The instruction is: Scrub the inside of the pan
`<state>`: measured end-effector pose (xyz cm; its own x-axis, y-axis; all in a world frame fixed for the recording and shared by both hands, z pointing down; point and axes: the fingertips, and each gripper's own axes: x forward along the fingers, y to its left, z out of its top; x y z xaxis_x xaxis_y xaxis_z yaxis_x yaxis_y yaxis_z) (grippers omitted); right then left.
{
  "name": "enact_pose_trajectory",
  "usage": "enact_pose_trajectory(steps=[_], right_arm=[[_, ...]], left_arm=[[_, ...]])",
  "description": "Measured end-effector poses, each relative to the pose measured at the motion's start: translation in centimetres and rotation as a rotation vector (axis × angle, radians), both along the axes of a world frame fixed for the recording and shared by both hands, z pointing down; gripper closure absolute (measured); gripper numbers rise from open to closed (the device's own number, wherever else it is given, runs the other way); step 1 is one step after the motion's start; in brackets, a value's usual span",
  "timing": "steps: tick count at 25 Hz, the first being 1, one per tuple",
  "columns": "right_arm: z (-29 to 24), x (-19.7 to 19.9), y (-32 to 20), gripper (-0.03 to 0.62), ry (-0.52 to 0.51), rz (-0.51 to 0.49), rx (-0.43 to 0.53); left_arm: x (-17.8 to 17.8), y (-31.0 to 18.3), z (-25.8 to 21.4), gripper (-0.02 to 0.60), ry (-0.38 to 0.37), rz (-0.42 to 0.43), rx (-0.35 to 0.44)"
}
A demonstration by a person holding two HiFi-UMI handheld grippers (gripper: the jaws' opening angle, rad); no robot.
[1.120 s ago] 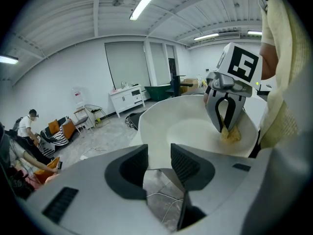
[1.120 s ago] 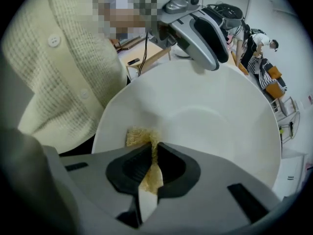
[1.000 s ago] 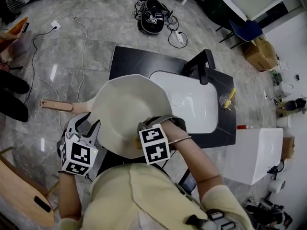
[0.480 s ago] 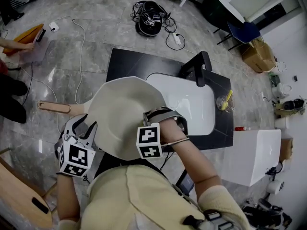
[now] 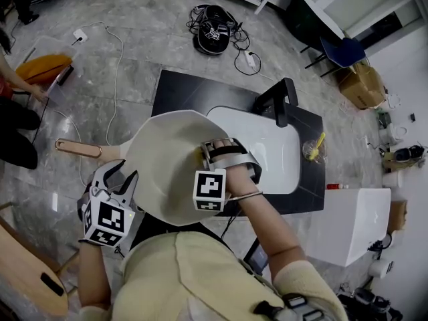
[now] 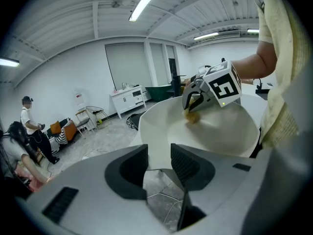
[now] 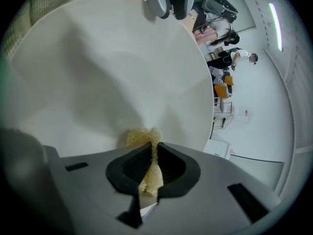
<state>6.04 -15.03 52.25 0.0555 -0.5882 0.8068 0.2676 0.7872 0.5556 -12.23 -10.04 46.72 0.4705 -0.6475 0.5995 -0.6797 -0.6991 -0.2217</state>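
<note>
Right tongs (image 7: 152, 154) pinch the sponge (image 7: 141, 136) against the pan (image 5: 167, 154) interior; my left tongs (image 6: 159, 164) clamp its rim.

Pale yellow top (image 5: 194, 273); grey left gripper (image 5: 124, 172), right gripper (image 5: 208, 154); black-and-white marker cubes (image 5: 107, 221)

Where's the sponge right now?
In the right gripper view, the yellow sponge is pinched between the right gripper's jaws, its tip against the inside of the white pan.

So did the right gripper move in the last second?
Yes. The right gripper went from the pan's near rim toward its middle, closer to the black faucet.
</note>
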Motion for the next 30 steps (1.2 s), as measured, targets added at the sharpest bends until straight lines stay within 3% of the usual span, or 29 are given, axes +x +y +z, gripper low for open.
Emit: enact_pose_trajectory(steps=[6,20,26,30], right_arm=[[-1.5,-0.9,-2.5,0.549,-0.071,0.011,0.136],[-3.3,-3.6,-5.7,0.548,-0.231,0.03,0.335],[-3.6,-4.2,-6.1,0.548,-0.323,0.057,0.368],[-4.4,-4.4,-5.7,0.548,-0.436,0.126,0.35]], left_arm=[[0.0,0.1,-0.3,0.433,0.006,-0.001,-0.003],[-0.4,0.2,-0.5,0.433,-0.003,-0.006,-0.003],[0.0,0.2,-0.1,0.433,0.006,-0.011,-0.004],[-0.1,0.2,-0.1,0.433,0.013,-0.016,-0.003]])
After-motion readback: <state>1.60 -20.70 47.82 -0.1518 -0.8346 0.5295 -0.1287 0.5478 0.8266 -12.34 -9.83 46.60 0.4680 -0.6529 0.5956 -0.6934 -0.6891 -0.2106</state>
